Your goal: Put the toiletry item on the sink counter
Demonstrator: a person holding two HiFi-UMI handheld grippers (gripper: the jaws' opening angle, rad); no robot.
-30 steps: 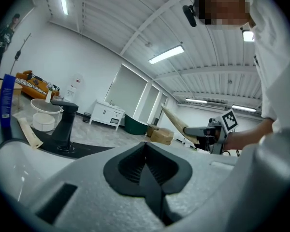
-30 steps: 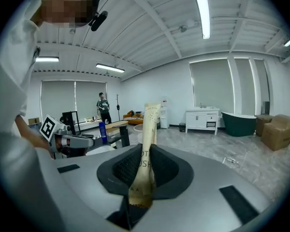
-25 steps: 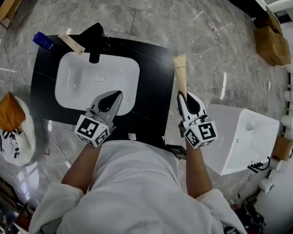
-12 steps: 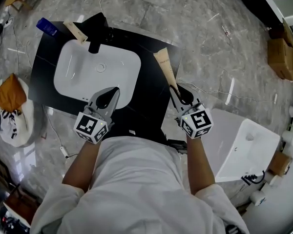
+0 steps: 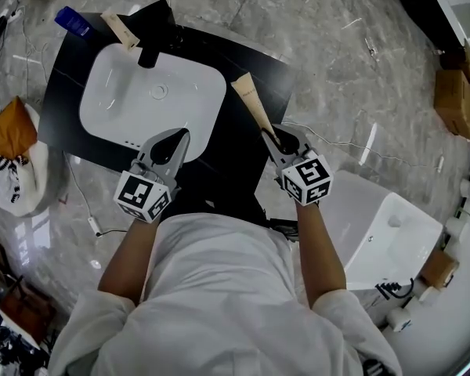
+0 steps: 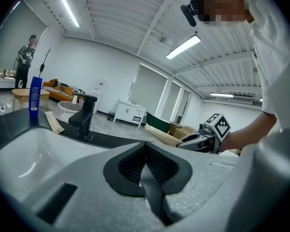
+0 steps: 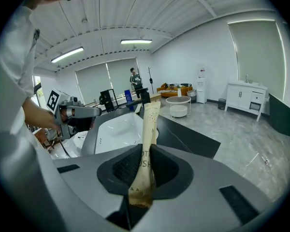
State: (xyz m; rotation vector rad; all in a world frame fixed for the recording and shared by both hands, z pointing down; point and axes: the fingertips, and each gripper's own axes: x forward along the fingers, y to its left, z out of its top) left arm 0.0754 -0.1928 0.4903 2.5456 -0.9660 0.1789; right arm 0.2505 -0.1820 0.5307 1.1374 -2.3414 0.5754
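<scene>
While tube point(image 5: 253, 103) is clamped by right gripper point(image 5: 278, 138) at frame centre, above counter point(image 5: 233, 159) right edge, early release risked: roll-off onto floor point(image 5: 337, 69). Left gripper point(image 5: 172, 143) closed, empty.

Grey marble floor point(image 5: 337, 53) all around, with a thin cable point(image 5: 92, 224) trailing over it. A blue bottle point(image 5: 72, 20) stands just beside a beige tube point(image 5: 119, 30) lying near the black faucet point(image 5: 151, 44). Off left, an orange bag point(image 5: 8, 128) sits on a round white stool point(image 5: 41, 198). Cardboard boxes point(image 5: 456, 100) are far right, with a spare white basin unit point(image 5: 384, 233) nearer.
</scene>
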